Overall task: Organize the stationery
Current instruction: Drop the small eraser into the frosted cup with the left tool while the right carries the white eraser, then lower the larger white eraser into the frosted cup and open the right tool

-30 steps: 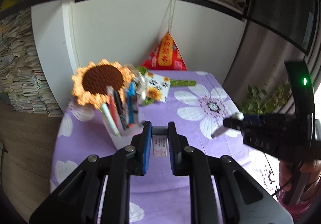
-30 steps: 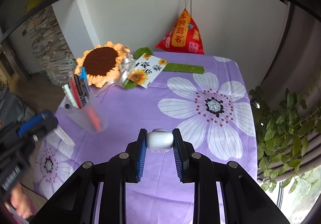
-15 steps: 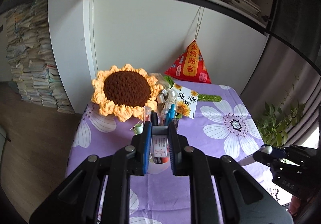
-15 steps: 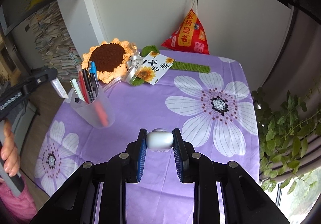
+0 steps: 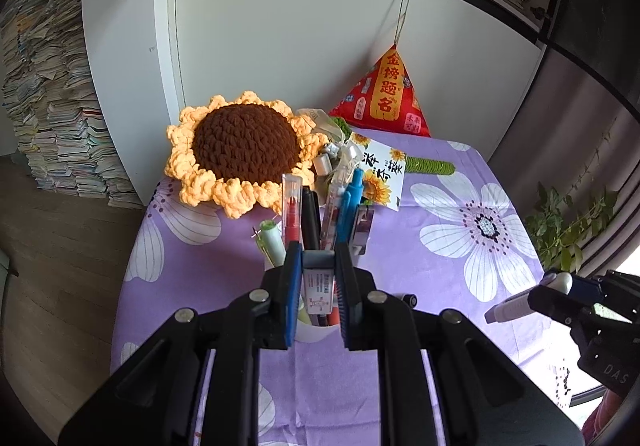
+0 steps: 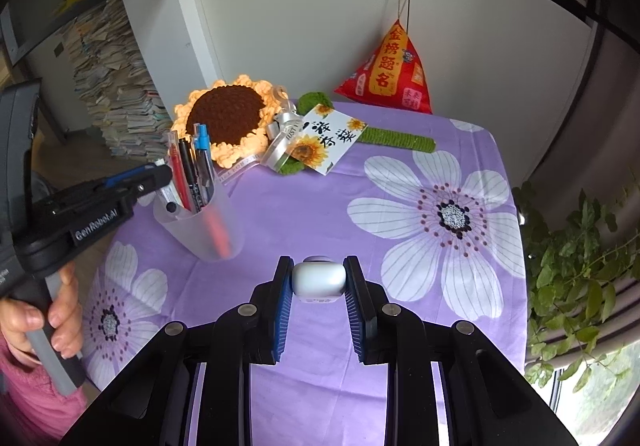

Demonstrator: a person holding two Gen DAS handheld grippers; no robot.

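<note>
L gripper [image 5: 318, 278] w/ eraser [image 5: 318, 288] swung from beside pen cup [image 6: 200, 222] to right above it, slightly lower

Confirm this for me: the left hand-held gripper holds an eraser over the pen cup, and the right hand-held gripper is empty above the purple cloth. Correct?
Not quite. The right hand-held gripper is not empty: it is shut on a white correction tape, as the right wrist view shows. The rest stands: the left hand-held gripper holds an eraser over the pen cup, above the purple cloth.
</note>
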